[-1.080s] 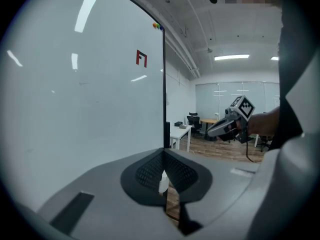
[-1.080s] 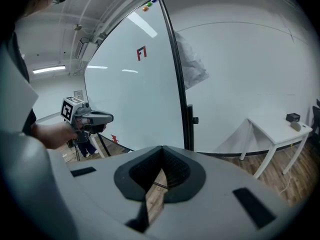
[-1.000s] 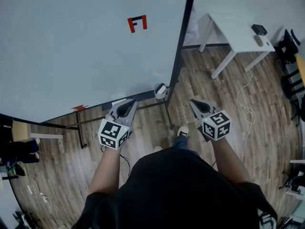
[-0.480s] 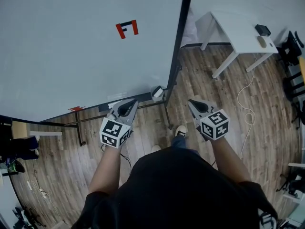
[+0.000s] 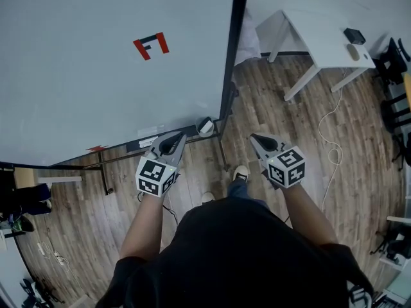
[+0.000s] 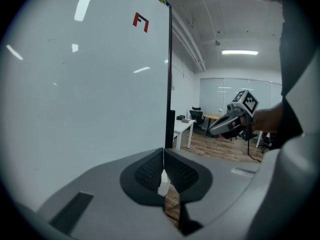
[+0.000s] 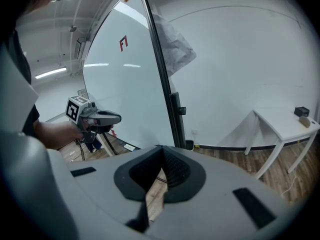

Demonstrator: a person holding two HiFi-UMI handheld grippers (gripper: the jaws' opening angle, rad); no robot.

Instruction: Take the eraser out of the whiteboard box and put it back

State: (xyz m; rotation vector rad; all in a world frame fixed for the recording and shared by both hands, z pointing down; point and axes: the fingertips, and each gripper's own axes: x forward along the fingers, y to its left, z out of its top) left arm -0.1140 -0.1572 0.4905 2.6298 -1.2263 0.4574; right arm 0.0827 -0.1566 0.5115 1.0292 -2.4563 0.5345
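A small white-and-dark box [image 5: 204, 126] hangs at the lower right corner of the whiteboard [image 5: 96, 63], by its black frame post [image 5: 230, 63]. I cannot make out an eraser in any view. My left gripper [image 5: 174, 137] hovers just below the board's lower ledge, left of the box, jaws shut and empty [image 6: 163, 151]. My right gripper [image 5: 255, 138] is over the floor to the right of the post, apart from the box. Its pads meet at the tip [image 7: 162, 149] with nothing between them. Each gripper shows in the other's view: the right gripper [image 6: 212, 130], the left gripper [image 7: 117, 118].
The board's stand legs [image 5: 103, 172] spread over the wooden floor below the ledge. A white table [image 5: 321, 40] with small dark items stands at the back right, with a cable [image 5: 331, 133] trailing on the floor. Office chairs [image 5: 392, 63] are at the far right. My shoes [image 5: 240, 172] are under the grippers.
The board, its red mark and the box have slid left in the head view. Both grippers stayed shut and drifted slightly lower, nearer the ledge.
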